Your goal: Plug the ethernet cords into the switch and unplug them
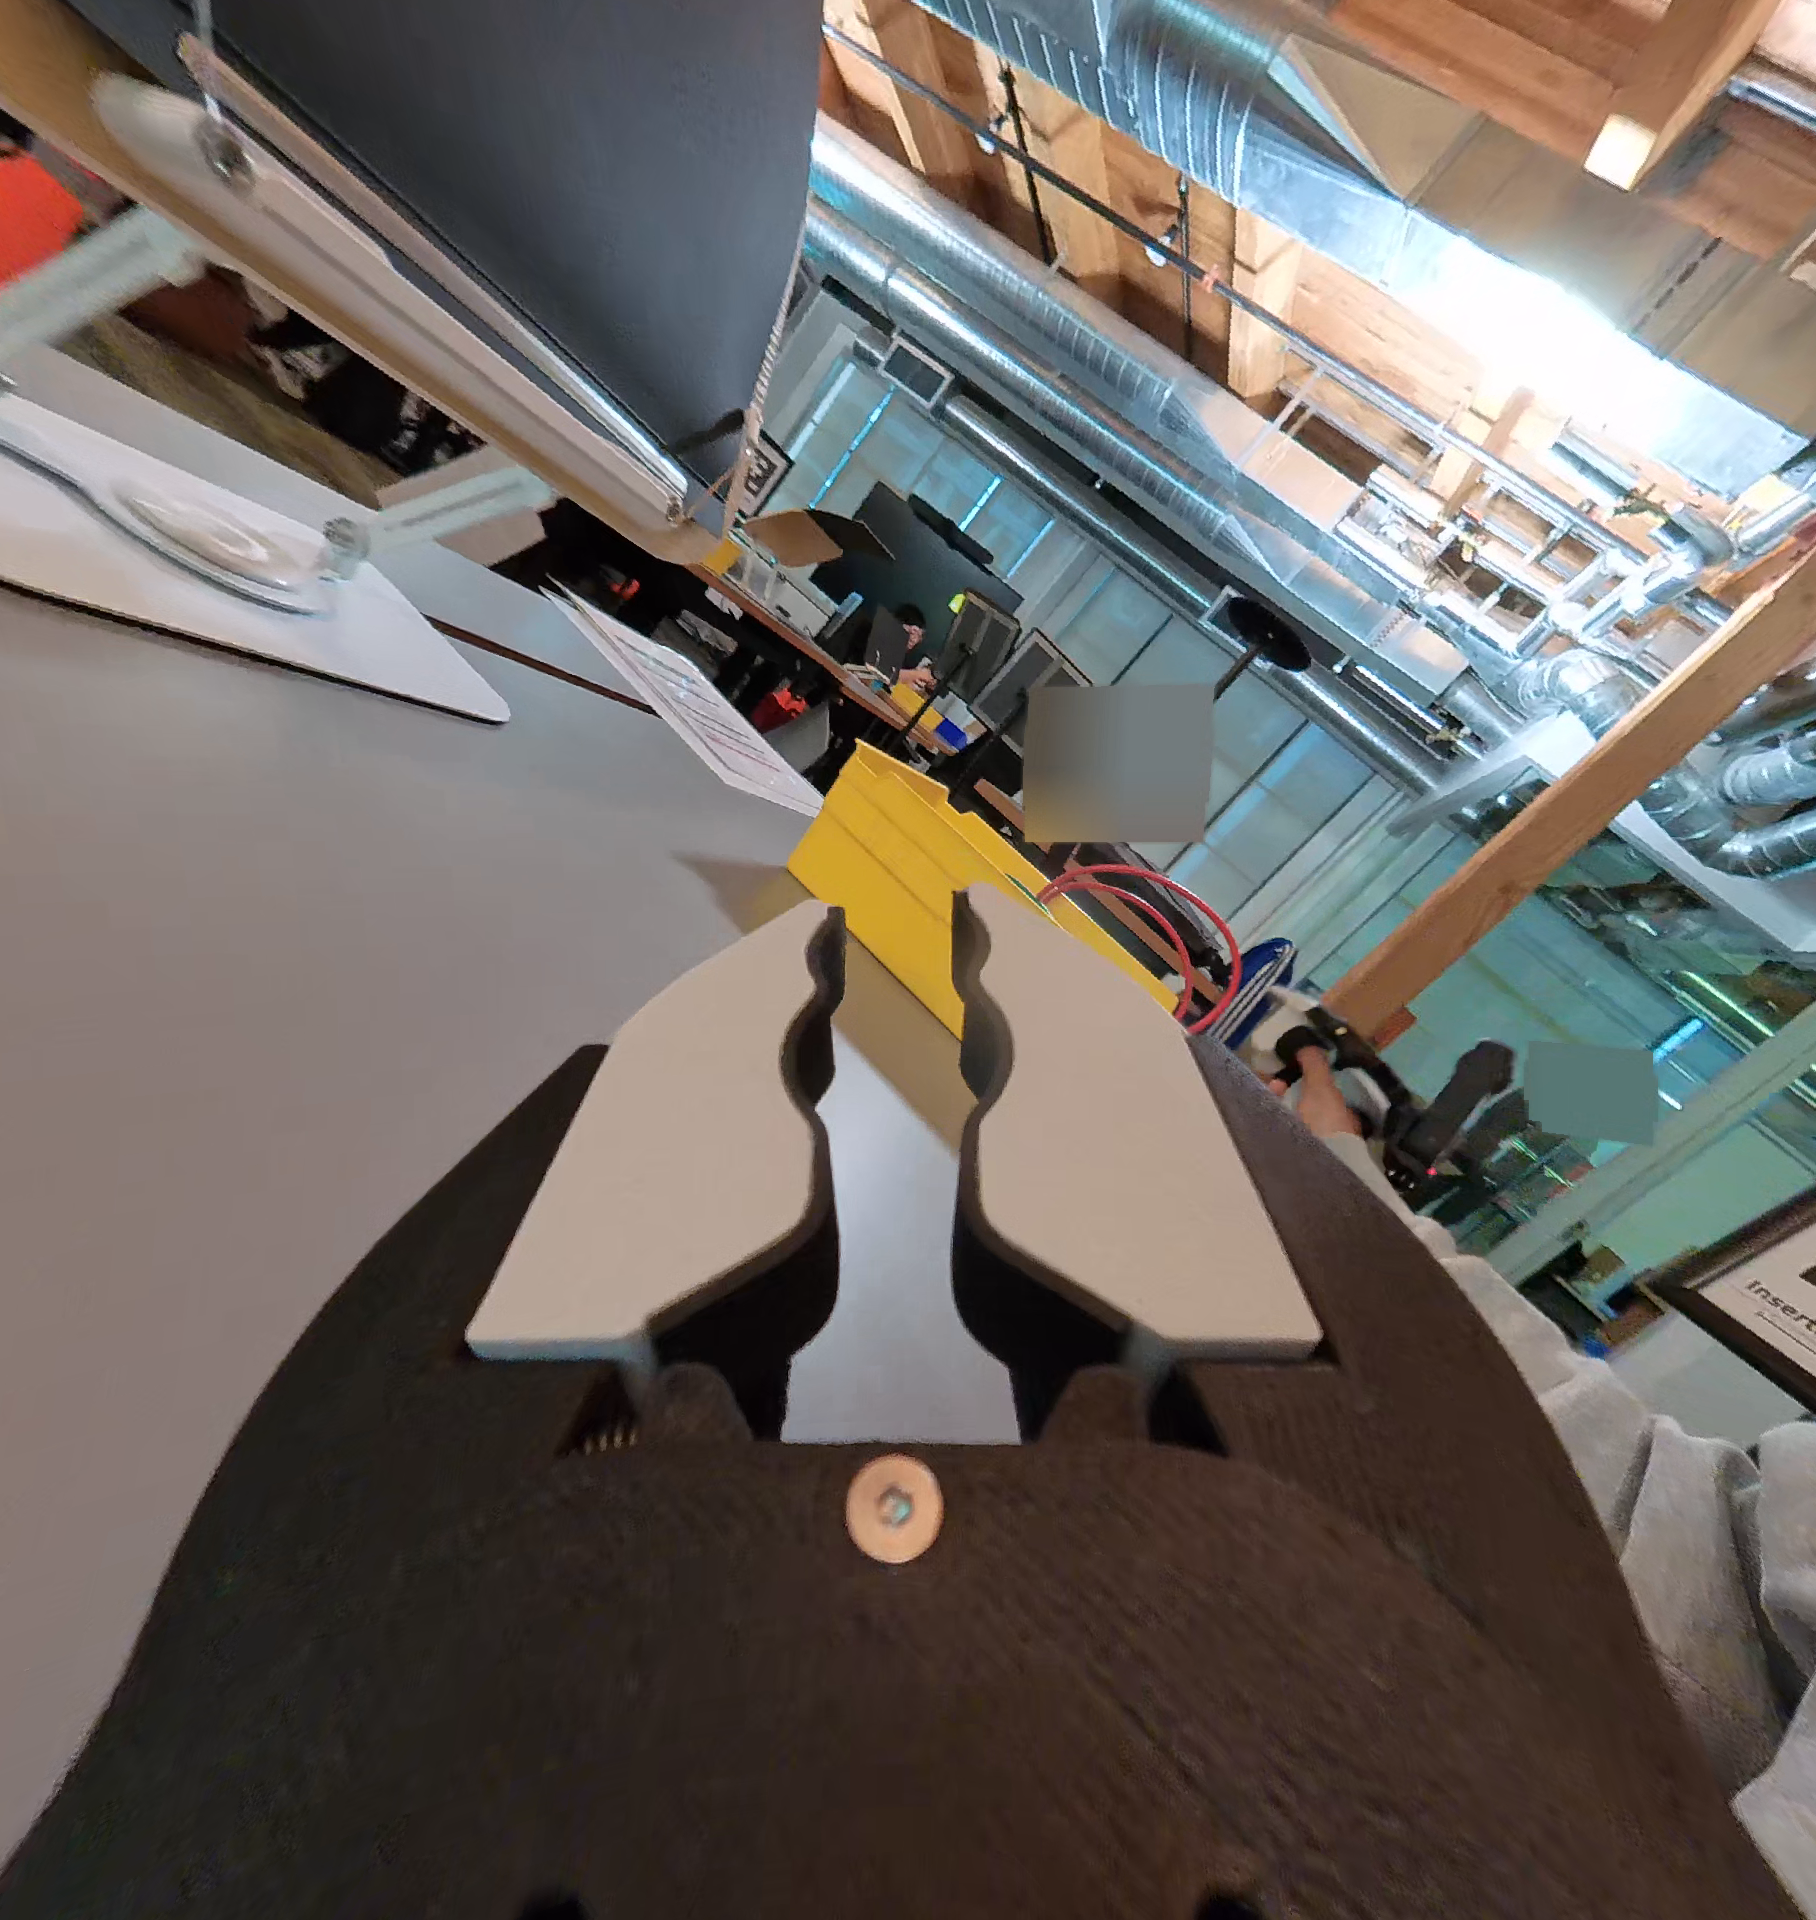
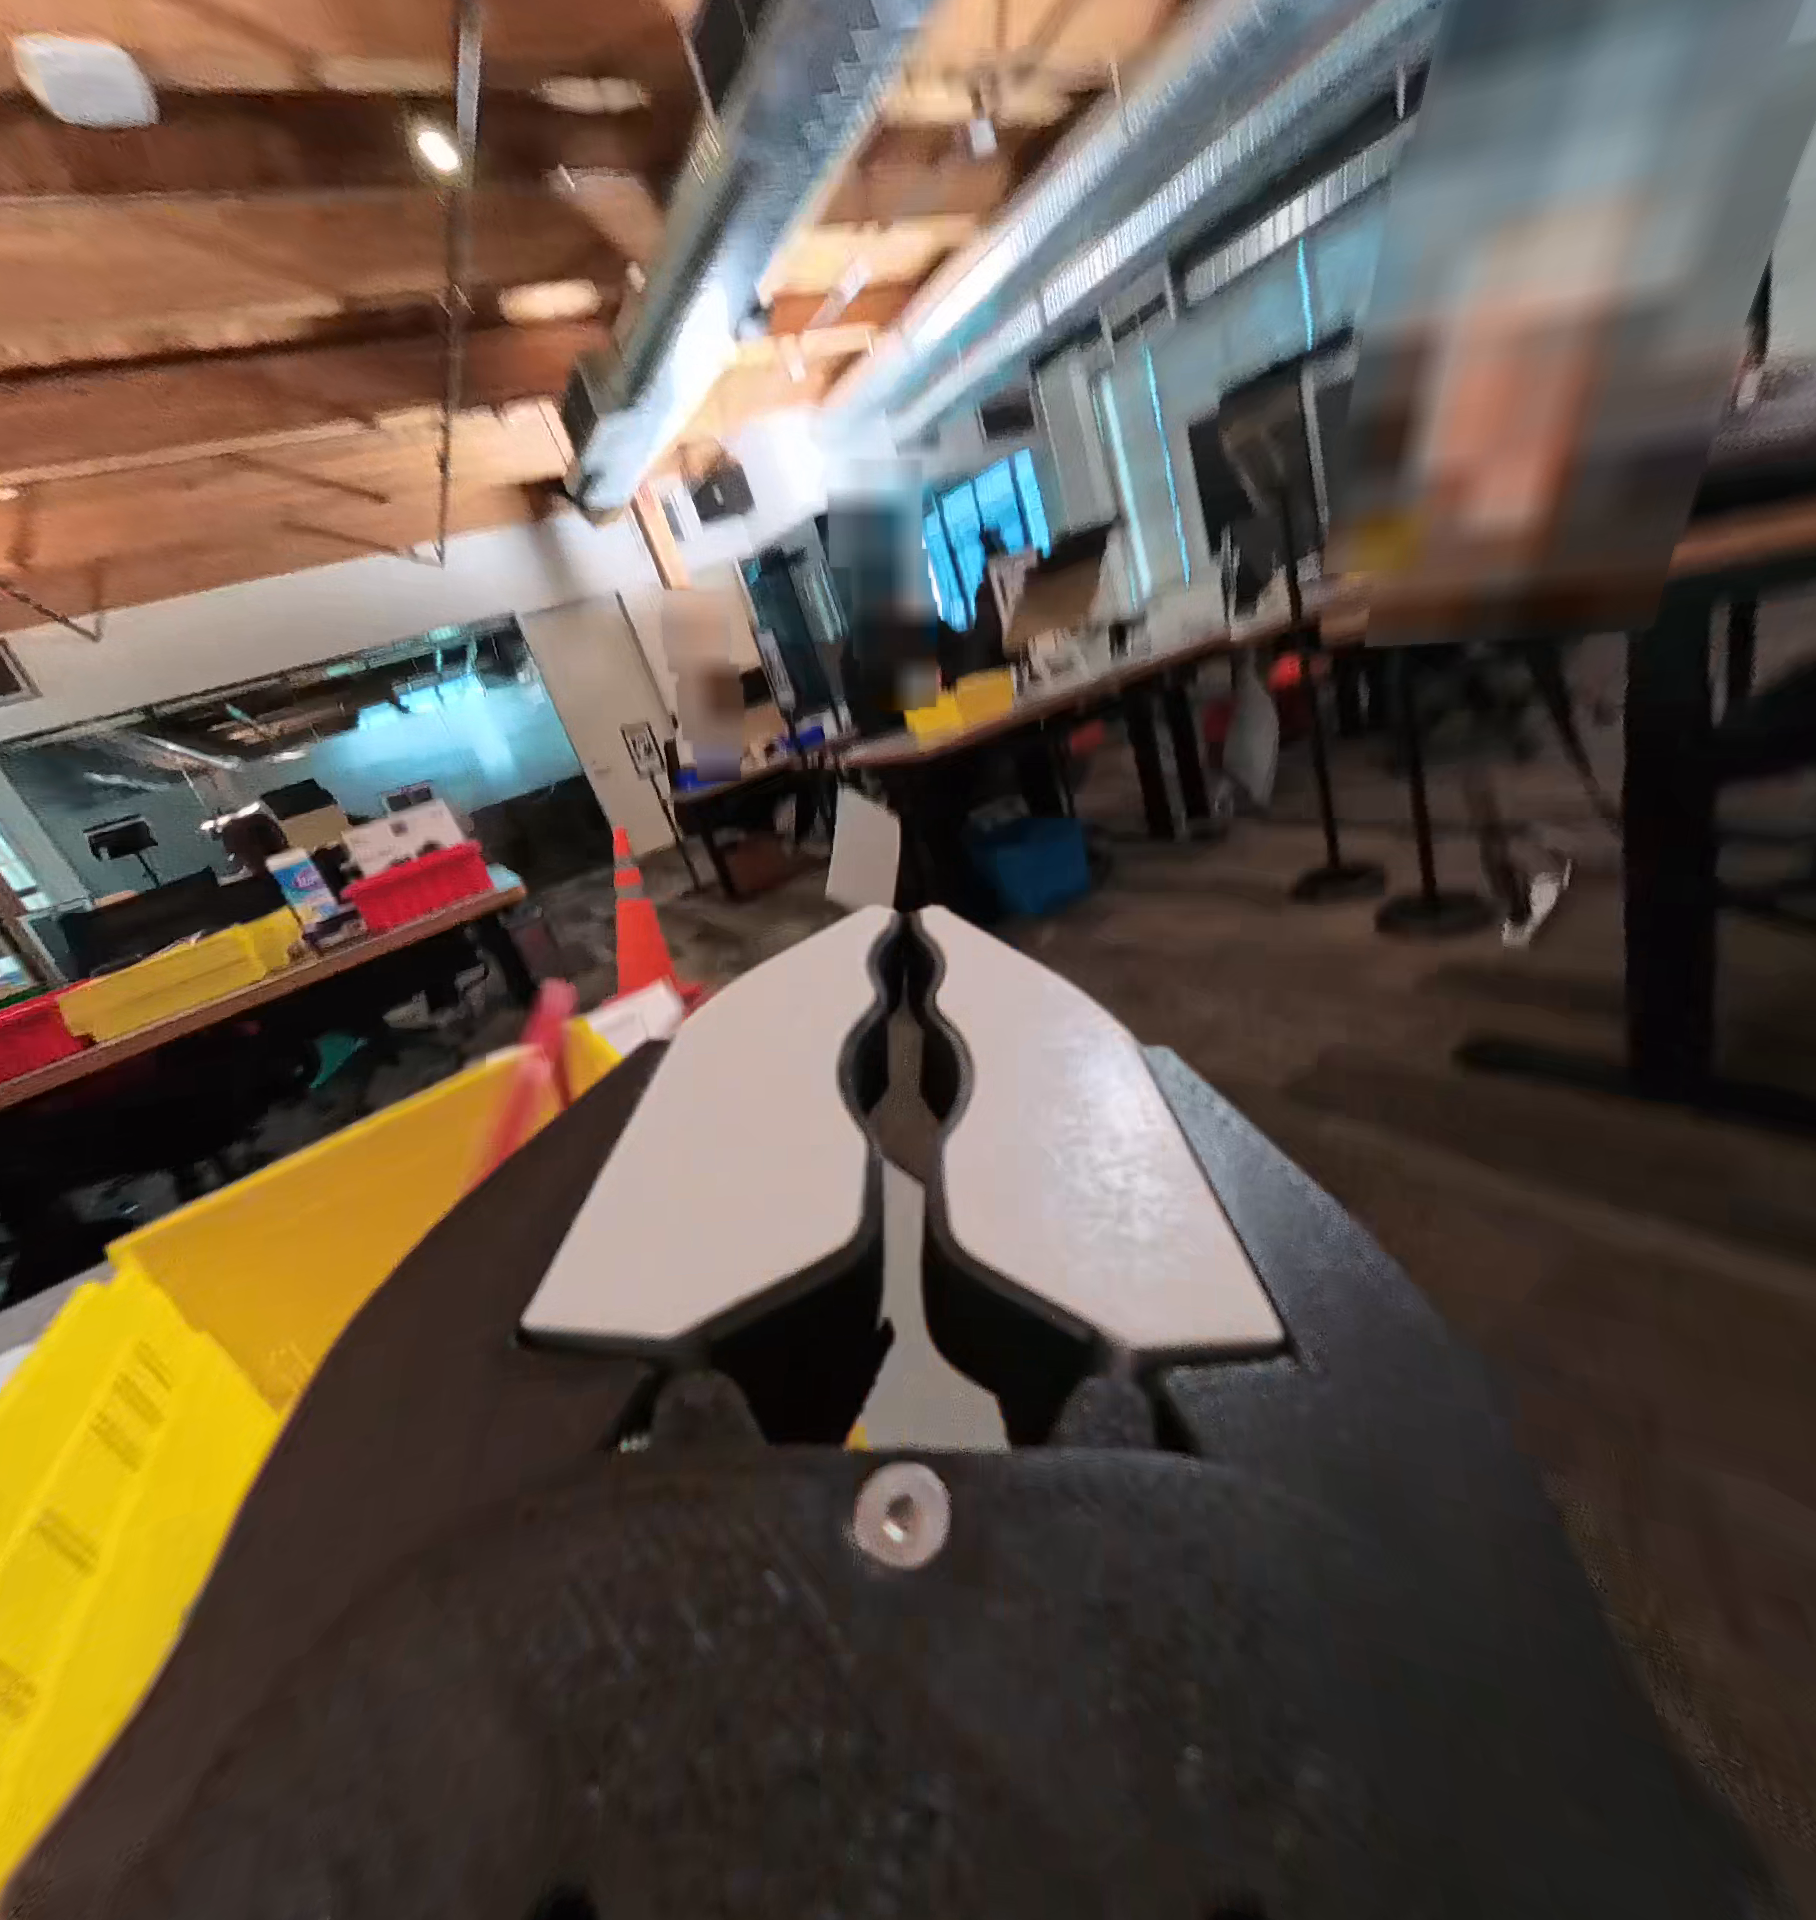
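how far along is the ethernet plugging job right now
Nothing looks done: no switch or plugged cord shows in either view. In hand: nothing. The left gripper is open and empty over the grey table, aimed at the yellow bin with a red cable looping beyond it. The right gripper is shut on nothing, beside the bin, its view blurred. All plugging and unplugging seems left.

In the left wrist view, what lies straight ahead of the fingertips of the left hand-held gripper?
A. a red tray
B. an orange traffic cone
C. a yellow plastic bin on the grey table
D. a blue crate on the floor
C: just beyond the parted tips of the left hand-held gripper, a yellow plastic bin stands on the grey table, with a red cable looping at its right.
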{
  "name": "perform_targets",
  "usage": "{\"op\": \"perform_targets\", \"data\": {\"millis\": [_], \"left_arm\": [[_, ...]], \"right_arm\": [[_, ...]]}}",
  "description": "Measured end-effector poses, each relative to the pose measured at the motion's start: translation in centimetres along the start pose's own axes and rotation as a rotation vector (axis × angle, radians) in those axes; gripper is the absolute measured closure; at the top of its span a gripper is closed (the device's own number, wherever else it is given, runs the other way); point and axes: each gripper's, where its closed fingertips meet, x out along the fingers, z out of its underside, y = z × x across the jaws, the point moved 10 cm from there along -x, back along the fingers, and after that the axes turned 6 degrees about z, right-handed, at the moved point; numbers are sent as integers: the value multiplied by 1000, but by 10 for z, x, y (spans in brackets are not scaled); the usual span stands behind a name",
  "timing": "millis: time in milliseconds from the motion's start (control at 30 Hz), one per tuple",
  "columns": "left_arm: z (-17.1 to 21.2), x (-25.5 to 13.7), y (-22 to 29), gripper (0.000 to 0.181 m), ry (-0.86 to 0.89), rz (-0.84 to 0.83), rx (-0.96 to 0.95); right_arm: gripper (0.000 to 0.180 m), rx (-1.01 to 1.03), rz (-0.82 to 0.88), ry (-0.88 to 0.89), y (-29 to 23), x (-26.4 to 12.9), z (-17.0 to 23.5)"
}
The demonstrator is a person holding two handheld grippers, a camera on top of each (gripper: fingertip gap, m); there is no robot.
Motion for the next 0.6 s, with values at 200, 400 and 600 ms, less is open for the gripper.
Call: {"op": "perform_targets", "data": {"millis": [200, 400, 600], "left_arm": [[12, 28, -2, 161, -78, 39, -7], [16, 30, 2, 160, -104, 50, -6], [11, 13, -1, 159, -55, 20, -30]], "right_arm": [[167, 422, -436, -563, 42, 30, 51], [168, 136, -554, -568, 19, 35, 53], [147, 19, -677, -476, -3, 40, 53]]}}
